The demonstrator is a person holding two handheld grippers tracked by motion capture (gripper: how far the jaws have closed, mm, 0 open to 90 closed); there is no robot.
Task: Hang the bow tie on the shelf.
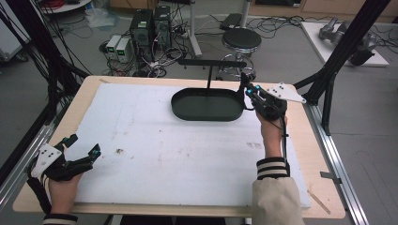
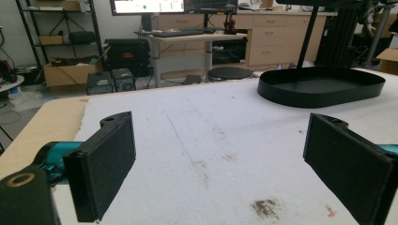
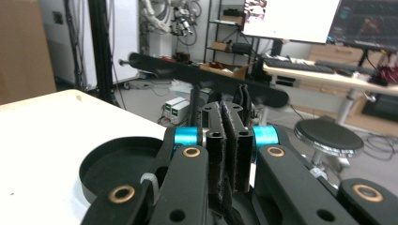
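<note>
Black oval tray (image 1: 207, 105): lay on the white foam sheet (image 1: 164, 150) toward the far side of the table (image 1: 89, 86), right of centre; shallow, dark, nothing visible inside. Seen from the left gripper view as a low black rim (image 2: 324, 86) far off to the right; from the right gripper view as a round-ended dish (image 3: 119, 164) below and left of the jaws. Thin black post (image 1: 209, 75) rose from behind the tray and carried a black horizontal bar (image 1: 211, 62) above it; same bar (image 3: 206, 77) crossed the right gripper view, with small pegs hanging beneath.

Right gripper (image 1: 247, 89): held at the tray's right end, just beside or touching the rim, cannot tell which; jaws pressed together with no gap, nothing visible between the pads (image 3: 228, 145). Grey three-cornered plate (image 1: 284, 93) on top; right hand (image 1: 272, 131) behind it, striped cuff at the wrist.

Left gripper (image 1: 84, 149): rested at the near left corner of the foam, well apart from the tray; jaws spread wide, pads (image 2: 105, 164) empty. Left hand (image 1: 63, 187) at the table's near edge.

Foam sheet: marked with small dark specks and stains (image 2: 265, 207).

Beyond the table: black round stool (image 1: 241, 40), computer towers (image 1: 150, 28), cables on the floor.
</note>
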